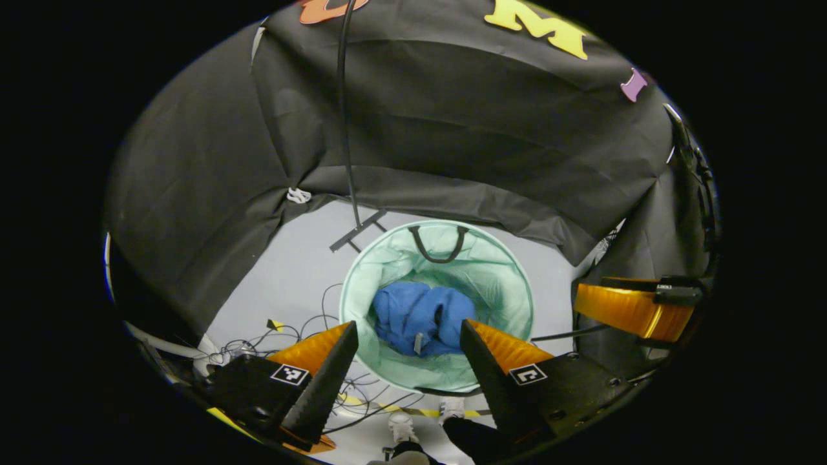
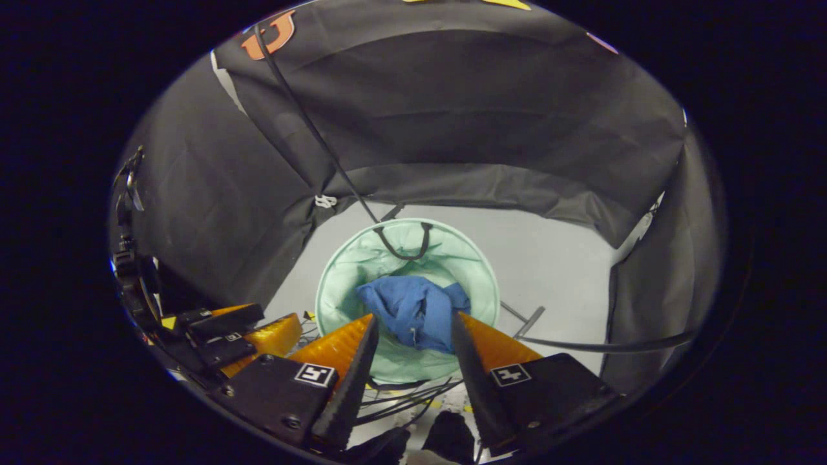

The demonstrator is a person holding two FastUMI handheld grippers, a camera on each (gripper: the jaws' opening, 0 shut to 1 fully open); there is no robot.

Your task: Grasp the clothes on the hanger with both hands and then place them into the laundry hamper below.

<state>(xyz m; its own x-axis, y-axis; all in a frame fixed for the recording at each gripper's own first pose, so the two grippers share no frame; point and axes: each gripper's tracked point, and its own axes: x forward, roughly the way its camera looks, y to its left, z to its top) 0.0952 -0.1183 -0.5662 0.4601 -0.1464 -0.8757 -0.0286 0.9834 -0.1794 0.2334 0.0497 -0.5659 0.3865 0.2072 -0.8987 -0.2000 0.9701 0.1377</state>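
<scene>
Risk, judged from this moment: the laundry hamper (image 1: 510, 290) was a light mesh tub standing on the floor (image 1: 291, 271), so a descending tool could catch its rim or its black handle (image 1: 439, 248) and tip or drag it. A loose tangle of cables (image 1: 284, 336) lay on the floor just beside the hamper; a tool swung low on that side might snag them. The thin black stand pole (image 1: 345, 129) rose behind the hamper and could be knocked on a lift.

The blue clothes (image 1: 420, 316) lay bunched inside the hamper, below the rim, with nothing draped over the edge. Placement therefore looked complete.

The left tool (image 1: 410, 339) hung above the hamper, pointing down into it, jaws spread wide and holding nothing; the clothes sat in the gap between the fingers as seen, well below and apart from them. The right tool (image 2: 413, 332) was likewise held above the hamper (image 2: 342, 284), open wide and empty, with the clothes (image 2: 413, 310) beneath it, not touching.
</scene>
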